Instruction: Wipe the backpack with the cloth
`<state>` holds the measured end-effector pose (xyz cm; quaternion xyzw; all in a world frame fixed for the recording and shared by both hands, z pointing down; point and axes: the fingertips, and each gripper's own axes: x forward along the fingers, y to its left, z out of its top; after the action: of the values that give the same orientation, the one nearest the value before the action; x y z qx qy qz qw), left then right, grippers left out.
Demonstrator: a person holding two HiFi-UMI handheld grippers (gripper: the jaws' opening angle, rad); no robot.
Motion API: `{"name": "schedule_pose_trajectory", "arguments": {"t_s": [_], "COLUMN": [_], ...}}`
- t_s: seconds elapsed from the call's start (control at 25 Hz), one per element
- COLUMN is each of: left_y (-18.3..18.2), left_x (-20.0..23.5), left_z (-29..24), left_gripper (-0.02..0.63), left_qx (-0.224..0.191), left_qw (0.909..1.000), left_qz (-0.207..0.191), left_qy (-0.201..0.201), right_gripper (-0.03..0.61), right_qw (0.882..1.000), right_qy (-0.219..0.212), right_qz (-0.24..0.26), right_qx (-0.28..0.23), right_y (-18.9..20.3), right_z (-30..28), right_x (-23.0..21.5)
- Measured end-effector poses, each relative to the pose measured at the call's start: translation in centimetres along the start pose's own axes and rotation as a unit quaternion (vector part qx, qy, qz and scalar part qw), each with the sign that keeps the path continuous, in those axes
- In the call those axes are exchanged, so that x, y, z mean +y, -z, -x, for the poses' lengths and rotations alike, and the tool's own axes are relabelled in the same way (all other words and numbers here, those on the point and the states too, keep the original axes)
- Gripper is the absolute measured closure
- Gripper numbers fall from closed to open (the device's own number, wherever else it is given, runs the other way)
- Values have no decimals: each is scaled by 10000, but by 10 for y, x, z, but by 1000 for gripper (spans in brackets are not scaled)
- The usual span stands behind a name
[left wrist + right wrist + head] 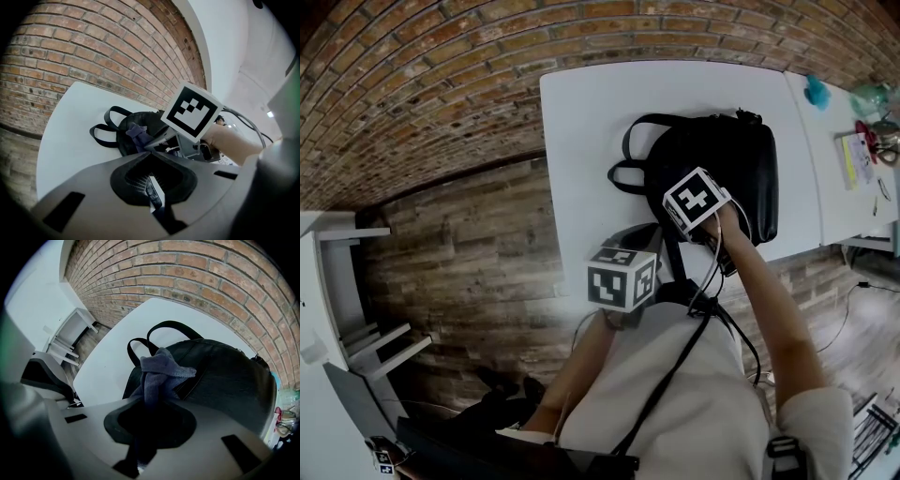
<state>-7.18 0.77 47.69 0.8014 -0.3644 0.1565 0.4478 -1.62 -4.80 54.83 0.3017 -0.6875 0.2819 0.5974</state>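
Toward the near right corner of the white bench (581, 141) a black backpack (741, 169) lies flat, its two carry loops (628, 159) curling out toward the bench's left edge and a strap trailing over the near edge. Over the backpack's near half hangs the right claw (149, 408), clamped on a blue-grey cloth (161, 371); the cloth bunches up out of the jaws and its loose end rests on the dark fabric close to the loops. From the left gripper view that cloth shows as a small bluish wad on the bag, just beyond the right claw's marker cube (192, 111). At the bench's near edge, just beside the backpack's left side, the left claw (150, 180) has its jaws drawn narrow, with only a sliver of white bench showing between the ribbed pads; I cannot make out anything gripped there. Cables run back from both claws along the person's arms. Behind the bench's far edge rises a brick wall (441, 84), and a second white bench (825, 141) with small clutter butts against the right edge.
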Motion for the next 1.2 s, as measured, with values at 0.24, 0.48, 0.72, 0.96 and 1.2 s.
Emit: {"name": "schedule_pose_trajectory", "arguments": {"t_s": [0.24, 0.48, 0.72, 0.96, 1.2], "left_y": [-1, -2, 2, 6, 11], "left_x": [2, 4, 4, 3, 1], "left_z": [-1, 0, 0, 0, -3], "left_gripper": [609, 609, 609, 609, 609], "left_qx": [-10, -12, 29, 108, 164], "left_qw": [10000, 10000, 10000, 9999, 9998], "left_qz": [-7, -13, -16, -43, -100], "left_qy": [-41, -50, -58, -44, -30], "right_gripper": [531, 531, 531, 531, 531], "right_qw": [9998, 9991, 9991, 9988, 9992], "right_qy": [63, 57, -16, -199, -315], "right_qz": [172, 401, 428, 438, 192], "right_qx": [-20, -85, -49, 29, -170], "right_y": [5, 8, 19, 28, 31], "right_z": [4, 7, 6, 5, 7], "right_x": [8, 23, 32, 45, 48]}}
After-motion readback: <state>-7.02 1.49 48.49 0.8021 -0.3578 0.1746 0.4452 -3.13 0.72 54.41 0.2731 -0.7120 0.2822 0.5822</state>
